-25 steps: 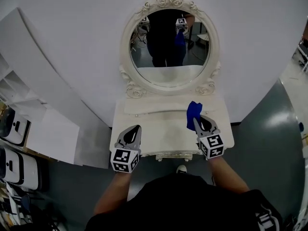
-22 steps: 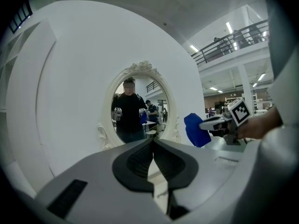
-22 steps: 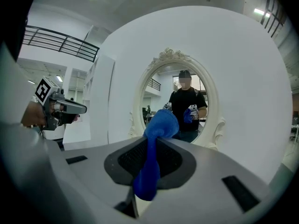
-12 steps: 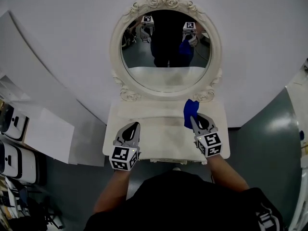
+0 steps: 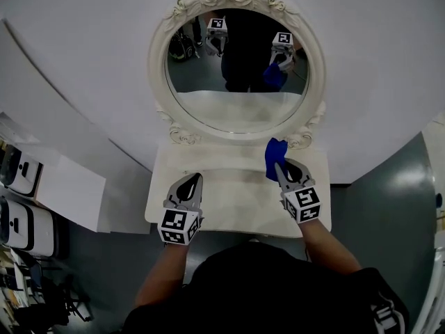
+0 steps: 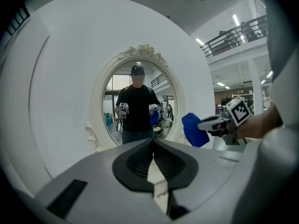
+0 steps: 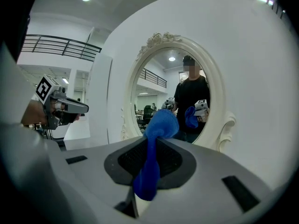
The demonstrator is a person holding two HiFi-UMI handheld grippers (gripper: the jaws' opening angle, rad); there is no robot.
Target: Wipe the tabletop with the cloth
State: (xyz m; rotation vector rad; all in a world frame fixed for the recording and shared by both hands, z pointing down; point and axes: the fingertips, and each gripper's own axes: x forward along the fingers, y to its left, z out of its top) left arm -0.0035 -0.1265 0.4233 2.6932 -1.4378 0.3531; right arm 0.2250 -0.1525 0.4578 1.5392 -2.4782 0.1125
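Over tabletop (image 5: pixel 229 197): right tongs (image 5: pixel 279 165) pinch bunched blue cloth (image 5: pixel 274 152); left tongs (image 5: pixel 194 177) pressed together, empty.

The small blue fabric cloth (image 5: pixel 275 157) is pinched between the closed jaws of the right gripper (image 5: pixel 279 168). Its bunched, rounded end bulges out past the jaw tips, and a narrower tail hangs down behind them between the jaw pads. It is crumpled rather than spread flat. It sits over the back right part of the cream-white tabletop (image 5: pixel 233 195), and whether it touches the surface cannot be told. The tabletop is a smooth, pale, roughly rectangular slab with rounded corners, bare across its middle and front, with a slightly raised ledge along its rear edge.
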